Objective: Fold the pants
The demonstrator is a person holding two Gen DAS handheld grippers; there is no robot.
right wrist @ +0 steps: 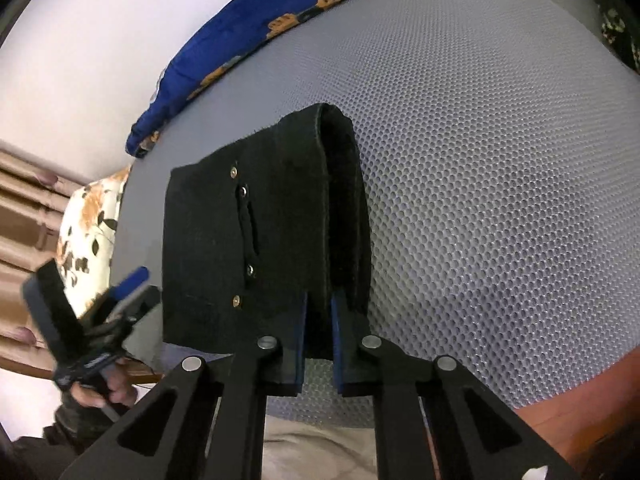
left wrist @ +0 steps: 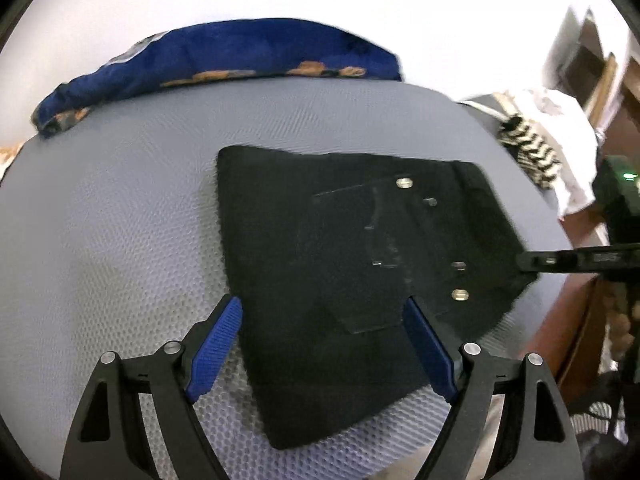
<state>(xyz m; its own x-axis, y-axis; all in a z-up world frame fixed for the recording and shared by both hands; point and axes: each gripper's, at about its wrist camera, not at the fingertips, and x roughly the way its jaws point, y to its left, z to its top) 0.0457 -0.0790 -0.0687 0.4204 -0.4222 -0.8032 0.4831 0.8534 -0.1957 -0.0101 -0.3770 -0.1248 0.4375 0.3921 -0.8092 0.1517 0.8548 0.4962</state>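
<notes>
Black pants (left wrist: pixel 340 264), folded into a compact pile with metal rivets showing, lie on a grey mesh mattress (left wrist: pixel 120 220). My left gripper (left wrist: pixel 324 346) hovers over the pile's near edge, its blue pads spread wide apart with nothing pinched. In the right wrist view my right gripper (right wrist: pixel 320 320) is shut on the near edge of the pants (right wrist: pixel 240 240), where a thick fold (right wrist: pixel 344 208) curls up off the mattress (right wrist: pixel 480 200). The right gripper's fingers (left wrist: pixel 560 260) meet the pile's right corner in the left wrist view. A hand (right wrist: pixel 104 392) holds the left gripper (right wrist: pixel 120 296).
A blue blanket with orange flowers (left wrist: pixel 224 60) lies along the mattress's far edge by the white wall. A white floral pillow (right wrist: pixel 88 240) sits at one end. Striped and white cloths (left wrist: pixel 536 148) lie beyond the right edge. A wooden bed frame (left wrist: pixel 568 336) borders the mattress.
</notes>
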